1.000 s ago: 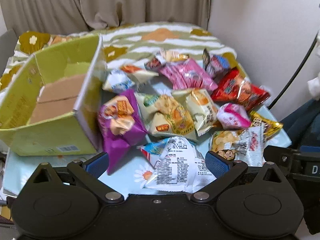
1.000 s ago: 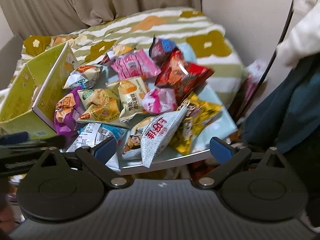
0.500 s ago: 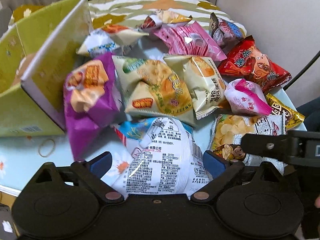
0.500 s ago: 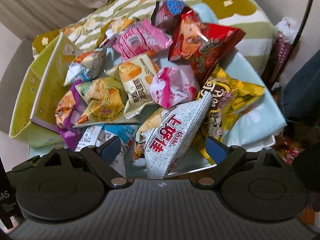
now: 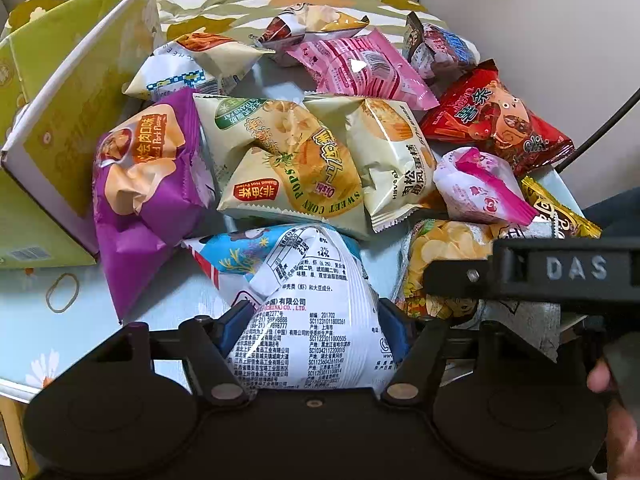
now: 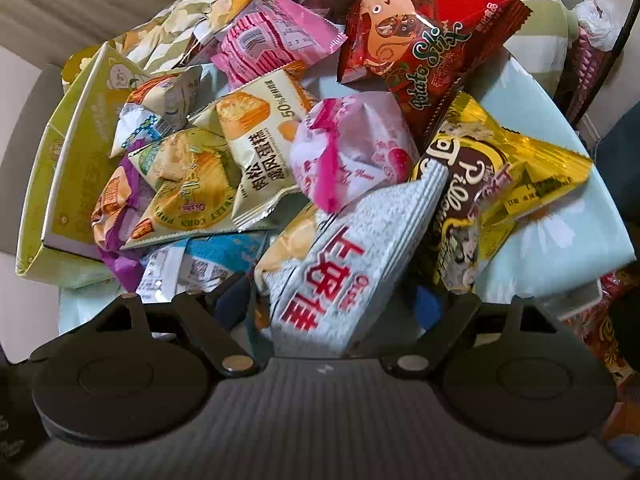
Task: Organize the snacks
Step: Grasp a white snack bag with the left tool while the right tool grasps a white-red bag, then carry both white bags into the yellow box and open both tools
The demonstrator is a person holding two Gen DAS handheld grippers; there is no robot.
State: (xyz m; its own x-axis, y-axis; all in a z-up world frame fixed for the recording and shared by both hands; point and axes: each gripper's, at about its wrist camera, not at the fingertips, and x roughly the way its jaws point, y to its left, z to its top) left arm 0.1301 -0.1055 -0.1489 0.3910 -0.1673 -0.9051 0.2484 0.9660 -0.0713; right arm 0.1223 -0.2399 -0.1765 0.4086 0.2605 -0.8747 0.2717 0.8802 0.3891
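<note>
A pile of snack bags covers the table's light-blue flowered cloth [image 5: 40, 320]. My left gripper [image 5: 316, 324] is closing, and its blue pads [image 5: 236, 320] press both sides of a white-and-blue bag [image 5: 304, 280] with printed text at the pile's near edge. My right gripper [image 6: 332, 302] is also closing around a grey-white bag with red characters [image 6: 344, 264]. Its pads [image 6: 234, 300] stand a little apart from that bag. An open green cardboard box [image 5: 80, 100] stands to the left of the pile, and the right wrist view shows the box [image 6: 68, 168] too.
Close by lie a purple bag [image 5: 148, 184], a yellow corn-pops bag [image 5: 296, 176], a pink-and-white bag [image 6: 352, 156], a gold bag [image 6: 500, 168] and a red potato-stick bag [image 6: 424, 40]. The right tool's black body [image 5: 560, 276] crosses the left view. A rubber band [image 5: 62, 292] lies on the cloth.
Both grippers came down closer to the pile. The left jaws narrowed onto the white-and-blue bag. The right jaws drew in slightly around the grey-white bag.
</note>
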